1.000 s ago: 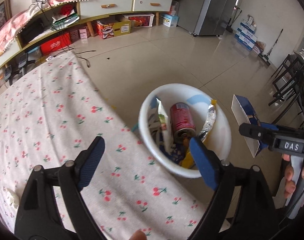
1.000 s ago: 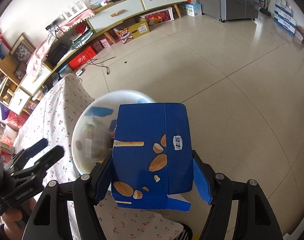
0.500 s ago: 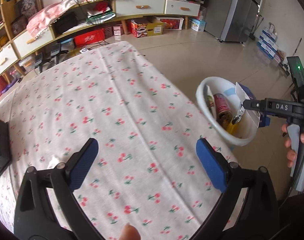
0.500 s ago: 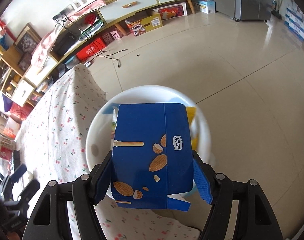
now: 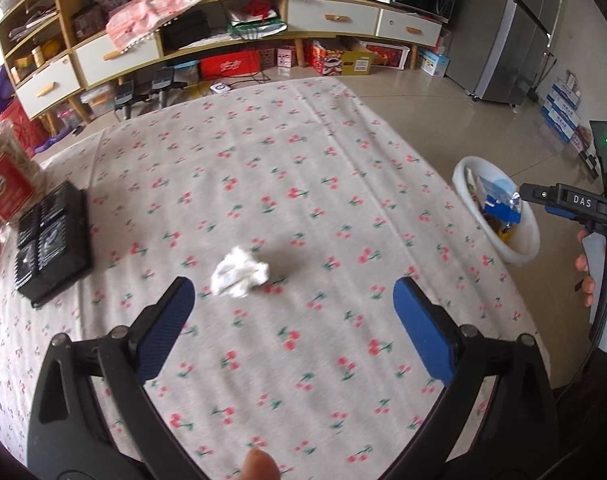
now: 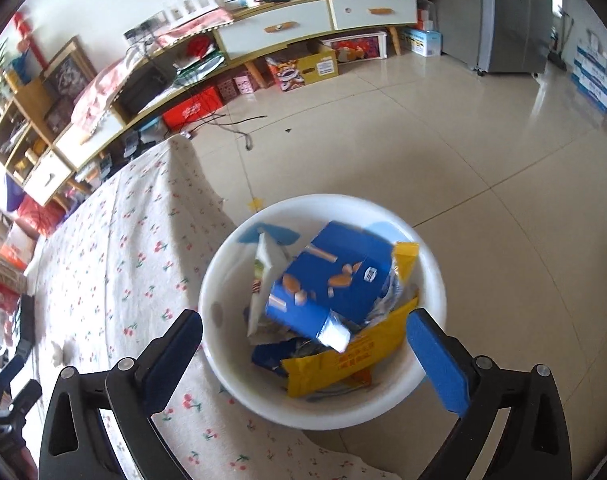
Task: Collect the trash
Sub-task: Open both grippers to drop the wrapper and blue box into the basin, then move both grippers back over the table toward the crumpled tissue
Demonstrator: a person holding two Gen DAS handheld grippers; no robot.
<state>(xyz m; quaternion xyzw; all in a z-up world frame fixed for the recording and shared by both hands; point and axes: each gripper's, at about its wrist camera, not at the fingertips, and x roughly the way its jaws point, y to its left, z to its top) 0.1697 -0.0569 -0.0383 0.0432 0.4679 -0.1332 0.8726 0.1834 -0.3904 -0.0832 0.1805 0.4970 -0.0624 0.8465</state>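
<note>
Your right gripper (image 6: pixel 303 352) is opening above the bin (image 6: pixel 431 280), box (image 6: pixel 335 280) released; your left gripper (image 5: pixel 291 320) gapes empty before the tissue (image 5: pixel 239 272).

The tablecloth (image 5: pixel 303 168) is matt woven cloth printed with cherries. The tissue (image 5: pixel 240 273) is crumpled soft paper. The bin (image 6: pixel 223 280) is smooth, slightly glossy white plastic; the box (image 6: pixel 335 280) inside is printed cardboard. The floor (image 6: pixel 423 140) is glossy tile.
</note>
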